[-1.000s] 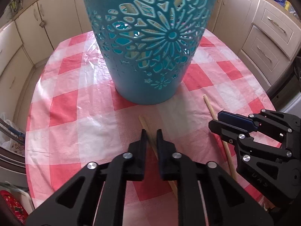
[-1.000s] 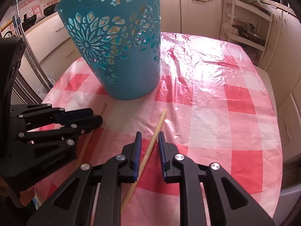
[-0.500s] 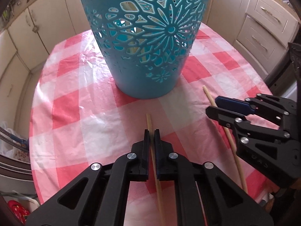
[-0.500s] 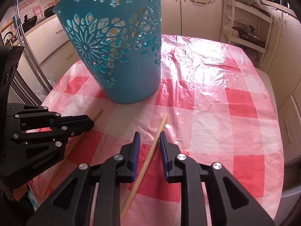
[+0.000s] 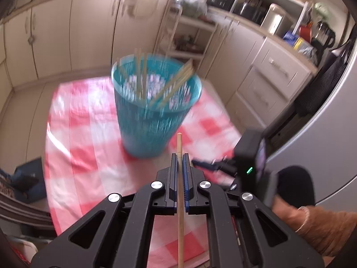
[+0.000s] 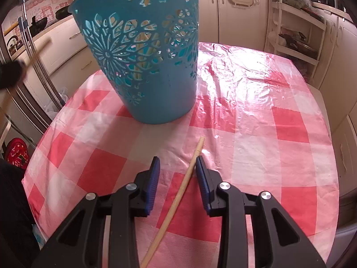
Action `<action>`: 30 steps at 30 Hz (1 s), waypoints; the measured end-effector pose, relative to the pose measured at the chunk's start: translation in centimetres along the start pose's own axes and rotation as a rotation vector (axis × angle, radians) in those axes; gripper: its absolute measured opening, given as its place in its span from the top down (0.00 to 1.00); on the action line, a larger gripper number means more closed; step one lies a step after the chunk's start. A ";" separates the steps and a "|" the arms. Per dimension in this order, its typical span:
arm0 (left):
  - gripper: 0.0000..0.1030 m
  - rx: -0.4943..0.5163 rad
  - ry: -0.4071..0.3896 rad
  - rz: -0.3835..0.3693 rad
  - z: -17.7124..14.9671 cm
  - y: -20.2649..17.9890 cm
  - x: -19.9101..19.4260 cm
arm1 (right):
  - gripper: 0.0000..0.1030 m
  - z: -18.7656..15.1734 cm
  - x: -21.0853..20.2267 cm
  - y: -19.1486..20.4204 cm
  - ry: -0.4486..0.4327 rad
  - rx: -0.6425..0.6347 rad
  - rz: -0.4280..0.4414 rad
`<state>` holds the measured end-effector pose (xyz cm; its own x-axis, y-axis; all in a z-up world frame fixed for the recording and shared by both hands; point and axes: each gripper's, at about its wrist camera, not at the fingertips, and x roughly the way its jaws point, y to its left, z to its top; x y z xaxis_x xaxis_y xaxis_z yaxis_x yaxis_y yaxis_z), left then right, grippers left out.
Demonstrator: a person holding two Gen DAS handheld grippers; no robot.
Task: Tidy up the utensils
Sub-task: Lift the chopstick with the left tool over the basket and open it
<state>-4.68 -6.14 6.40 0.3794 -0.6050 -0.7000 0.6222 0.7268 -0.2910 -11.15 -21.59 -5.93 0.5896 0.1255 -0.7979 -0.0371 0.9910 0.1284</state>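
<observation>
Several sticks are already standing in the bin (image 5: 156,102); two are left. Your left claw (image 5: 179,156) is clamping one stick (image 5: 179,201), bin ahead of its tips. Your right claw (image 6: 178,163) is opening, second stick (image 6: 178,198) lying loose between its jaws. Only the left view is showing the bin's contents; only the right is showing the cutout wall.
</observation>
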 end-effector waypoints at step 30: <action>0.95 -0.160 -0.590 0.311 13.3 1.7 3.2 | 0.59 0.0 0.1 0.3 -0.003 -0.012 0.017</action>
<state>6.67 -11.16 12.30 0.8620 -0.4028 -0.3077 0.3317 0.9073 -0.2585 -11.07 -21.32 -6.00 0.5915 0.1418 -0.7937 -0.0564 0.9893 0.1347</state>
